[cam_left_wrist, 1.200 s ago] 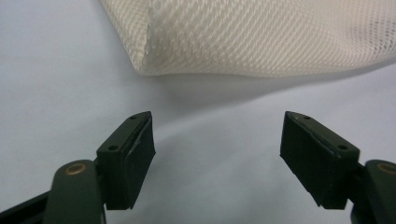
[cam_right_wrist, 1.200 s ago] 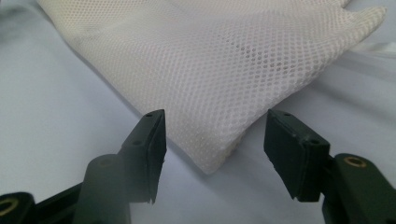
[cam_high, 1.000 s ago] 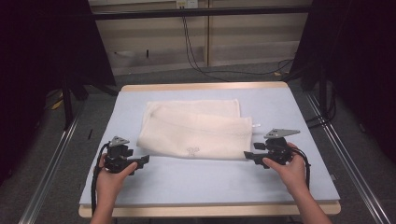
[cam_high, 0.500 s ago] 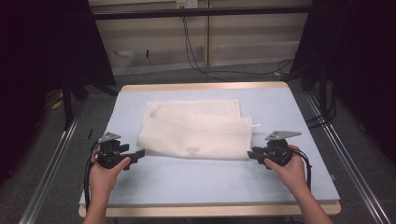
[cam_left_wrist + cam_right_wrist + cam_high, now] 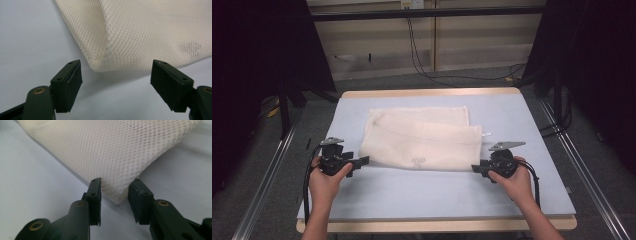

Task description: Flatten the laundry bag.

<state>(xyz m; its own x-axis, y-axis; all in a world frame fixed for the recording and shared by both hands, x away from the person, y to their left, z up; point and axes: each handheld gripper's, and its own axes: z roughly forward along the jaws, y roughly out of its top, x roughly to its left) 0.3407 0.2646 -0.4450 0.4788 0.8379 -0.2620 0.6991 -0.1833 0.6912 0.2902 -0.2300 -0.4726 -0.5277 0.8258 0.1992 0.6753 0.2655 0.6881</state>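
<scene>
A folded cream mesh fabric bag (image 5: 419,140) lies flat on the pale blue counter (image 5: 422,195), between the two claws. The left claw (image 5: 116,82) stands wide, its jaws just now closing a little, with the bag's rounded corner just ahead of the pads and untouched. The right claw (image 5: 114,198) stands narrow, the bag's other near corner poking between its pads without being pinched.
</scene>
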